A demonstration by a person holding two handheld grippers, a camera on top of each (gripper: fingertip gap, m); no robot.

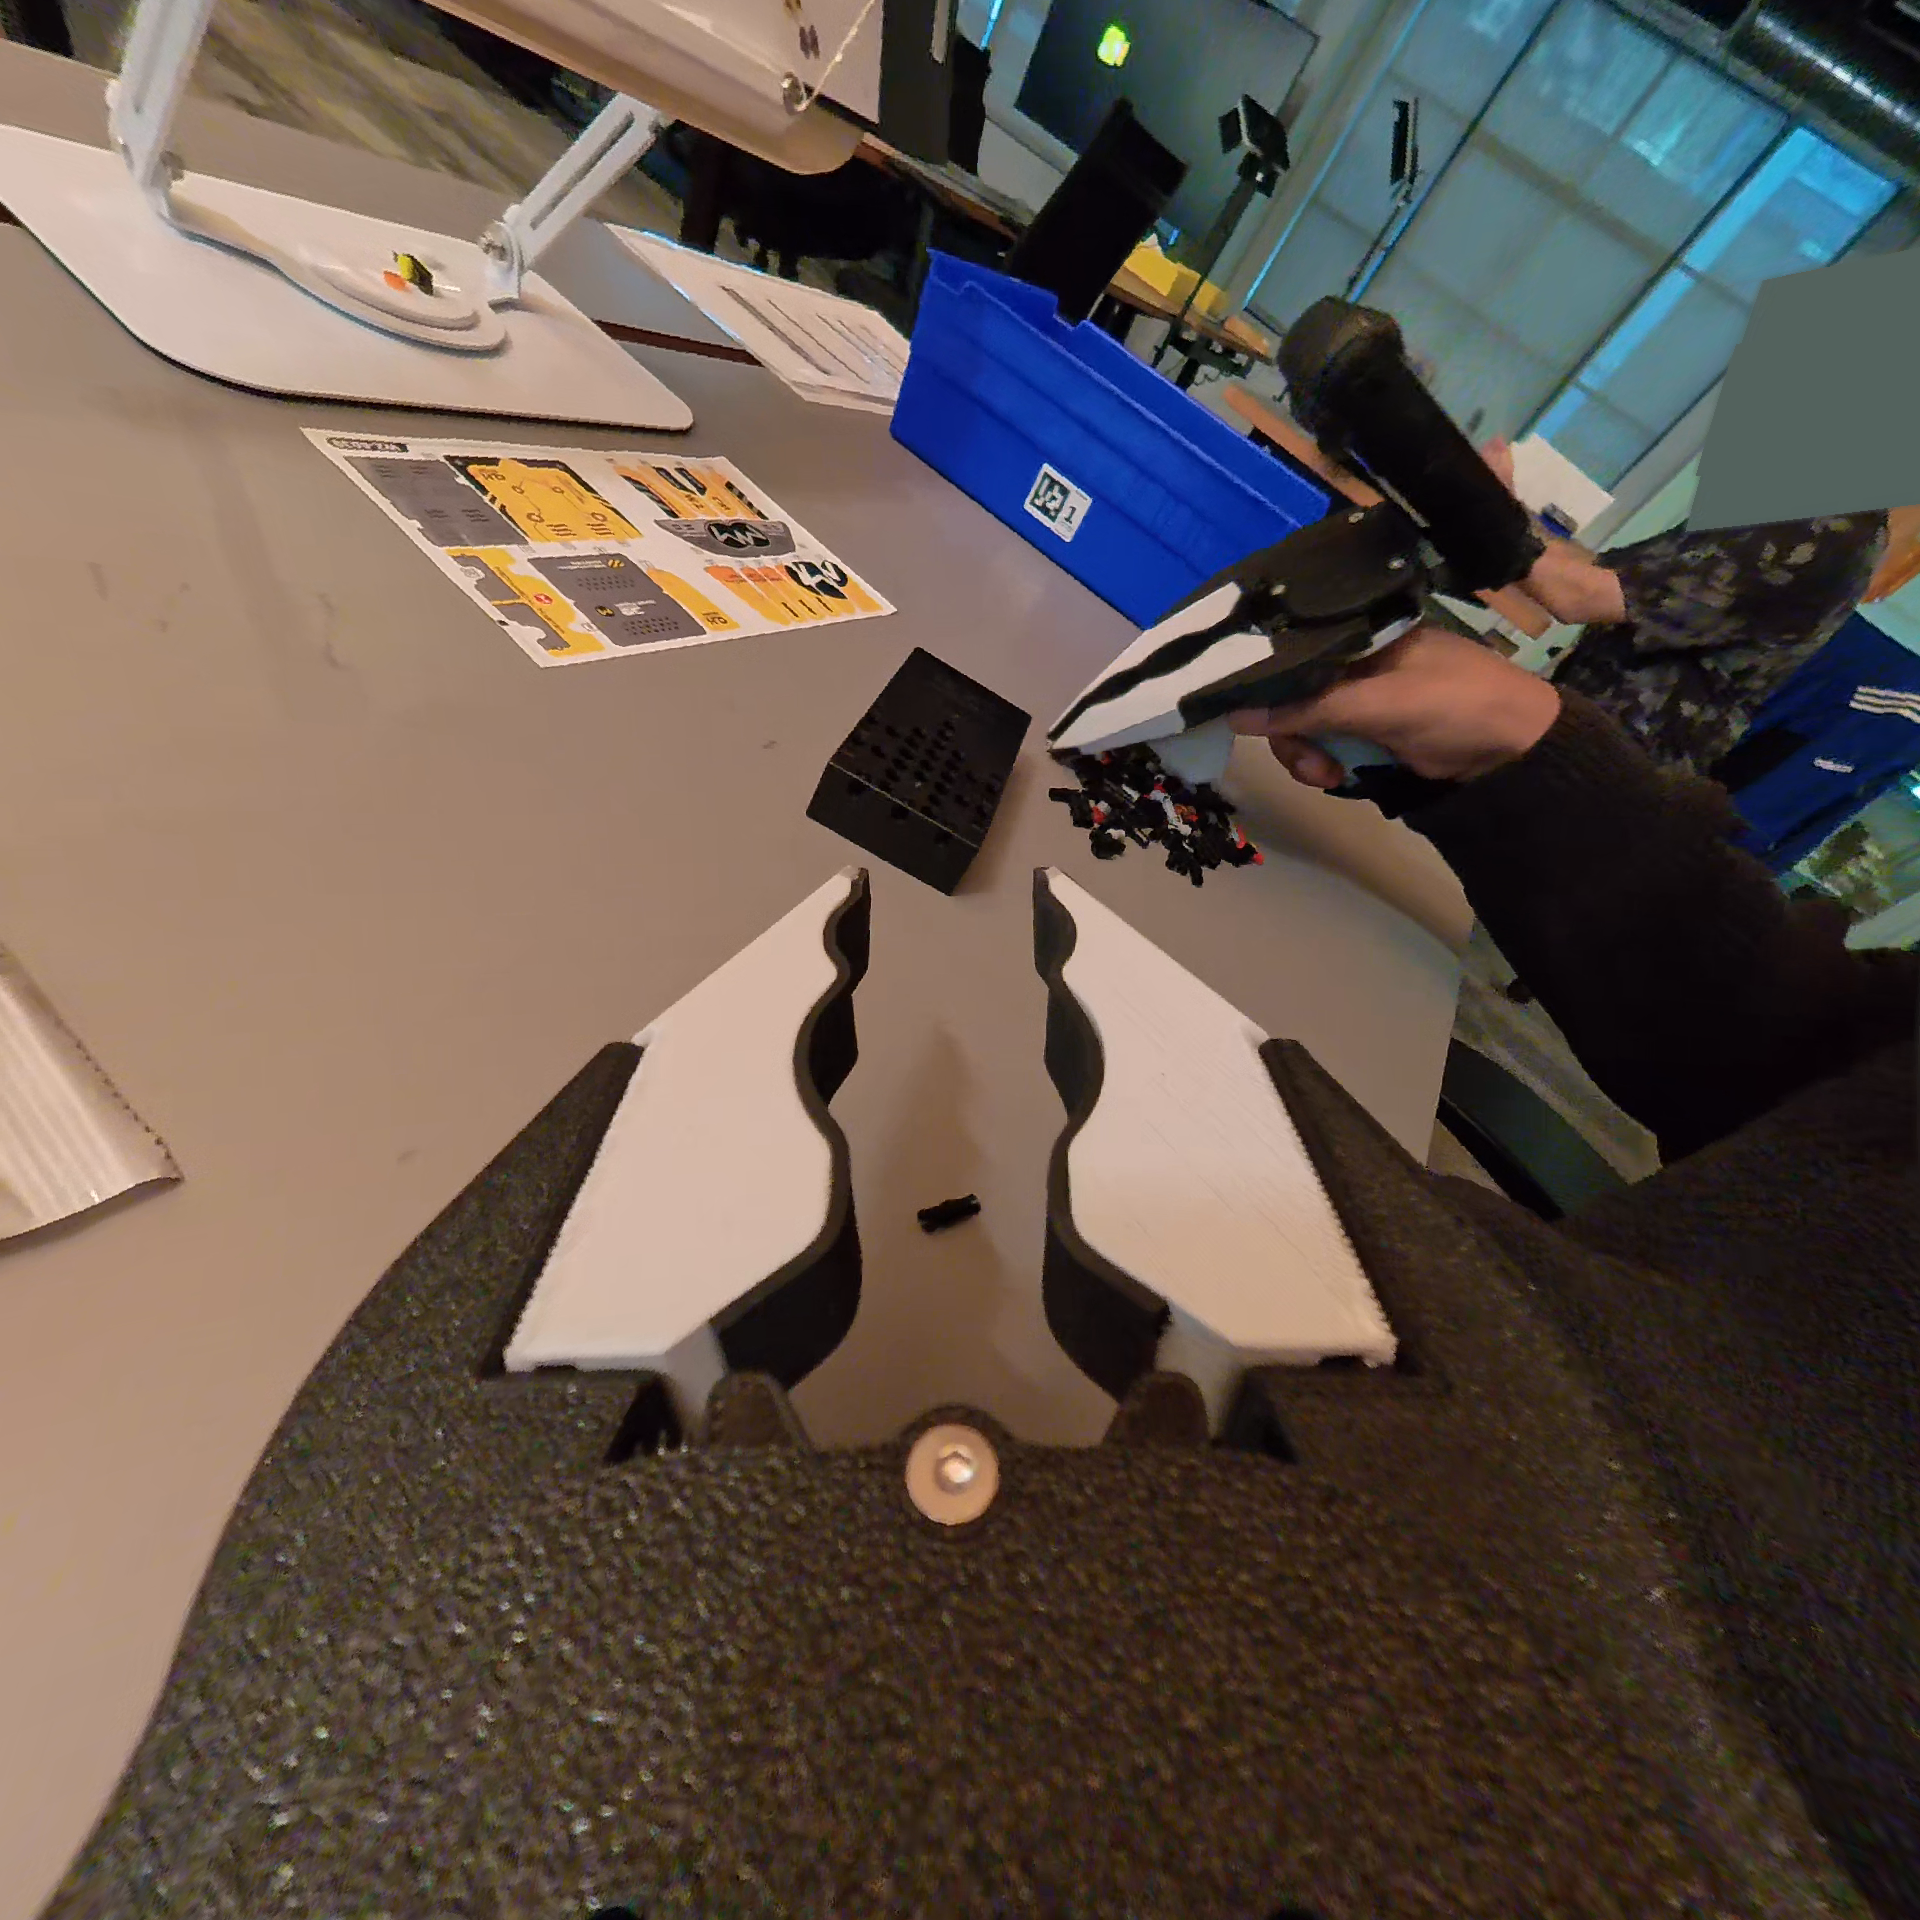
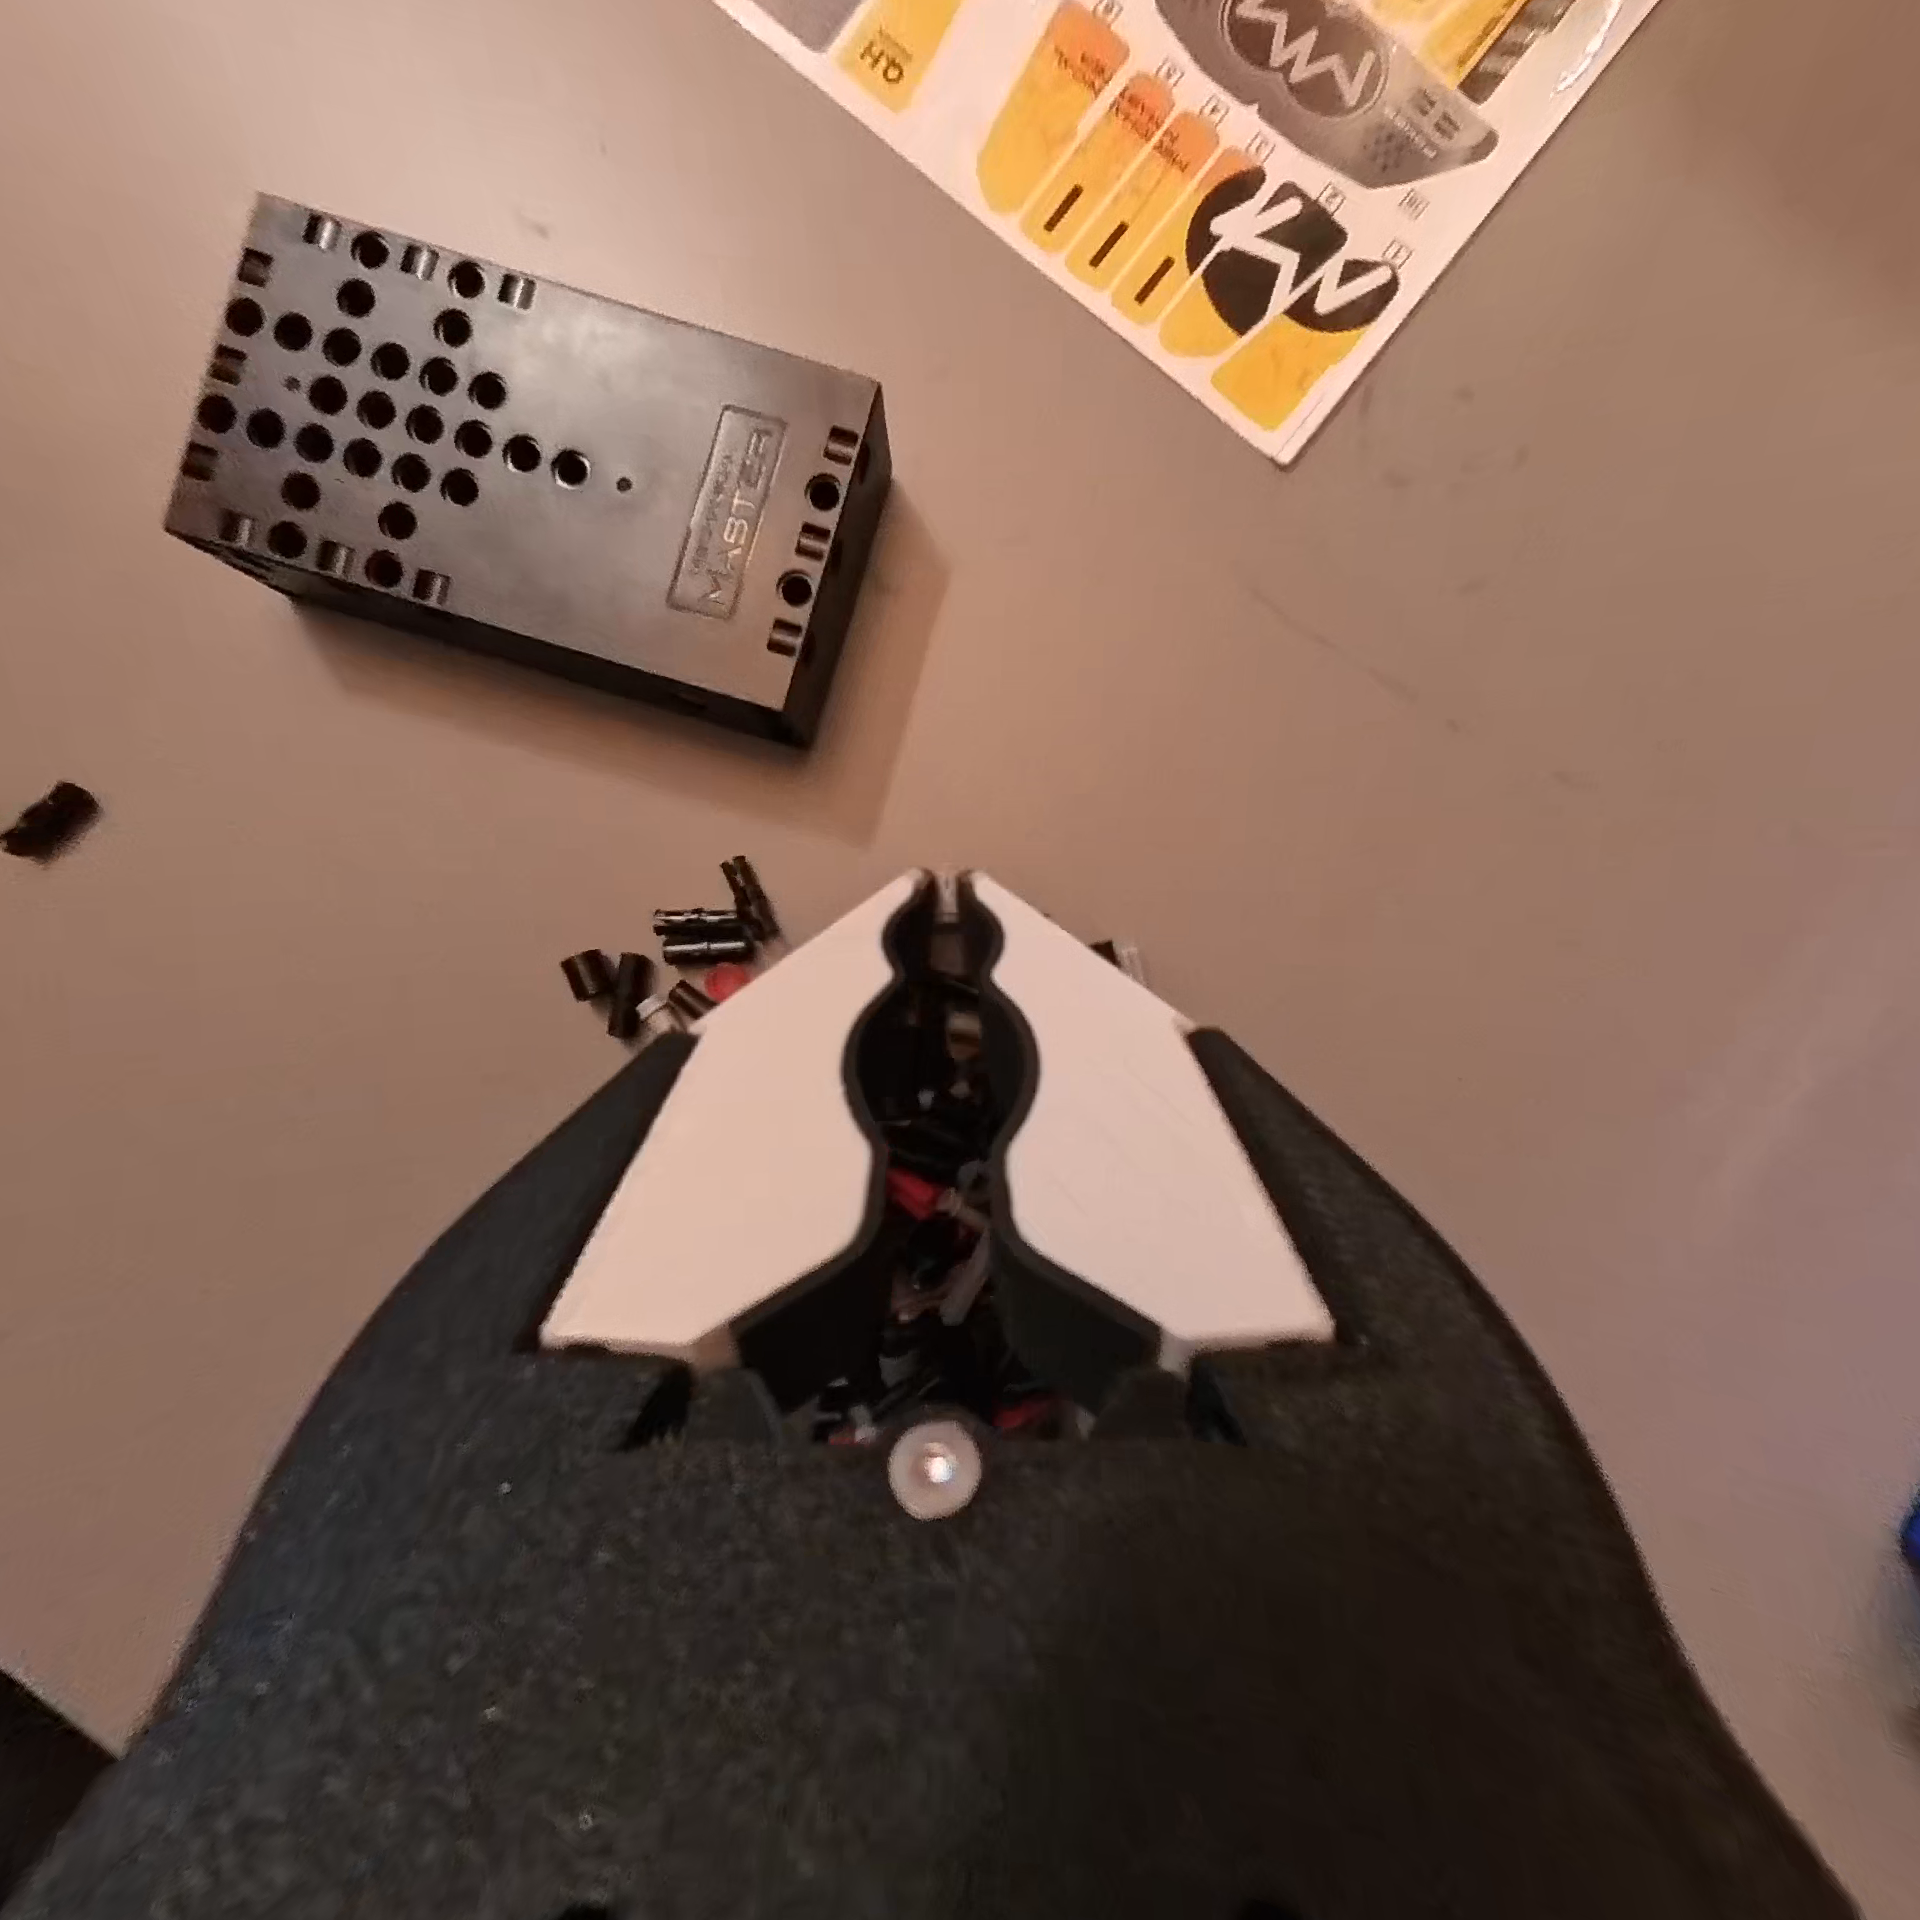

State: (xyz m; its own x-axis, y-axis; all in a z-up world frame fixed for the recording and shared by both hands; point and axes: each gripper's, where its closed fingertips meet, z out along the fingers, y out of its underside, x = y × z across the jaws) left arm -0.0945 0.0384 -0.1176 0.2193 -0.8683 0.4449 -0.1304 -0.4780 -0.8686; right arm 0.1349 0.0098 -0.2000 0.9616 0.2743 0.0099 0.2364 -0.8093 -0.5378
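Observation:
My left gripper (image 1: 951, 883) is open and empty, held over the grey table (image 1: 312, 935). A single small black pin (image 1: 948, 1212) lies on the table between its fingers. A black perforated box (image 1: 925, 769) lies just beyond its tips. My right gripper (image 2: 948, 883) is shut, with a small grey pin pinched at its tips. It hovers over a pile of small black, red and grey pins (image 2: 675, 966). It also shows in the left wrist view (image 1: 1055, 740), held by a hand above the pile (image 1: 1153, 810). The box (image 2: 530, 468) lies to its upper left.
A yellow and grey sticker sheet (image 1: 603, 540) lies flat beyond the box, and shows in the right wrist view (image 2: 1195, 208). A blue bin (image 1: 1091, 457), a white stand (image 1: 312, 291) and a paper sheet (image 1: 810, 322) stand farther back. A silver bag (image 1: 62, 1122) lies at left. A stray black pin (image 2: 47, 821) lies left of the pile.

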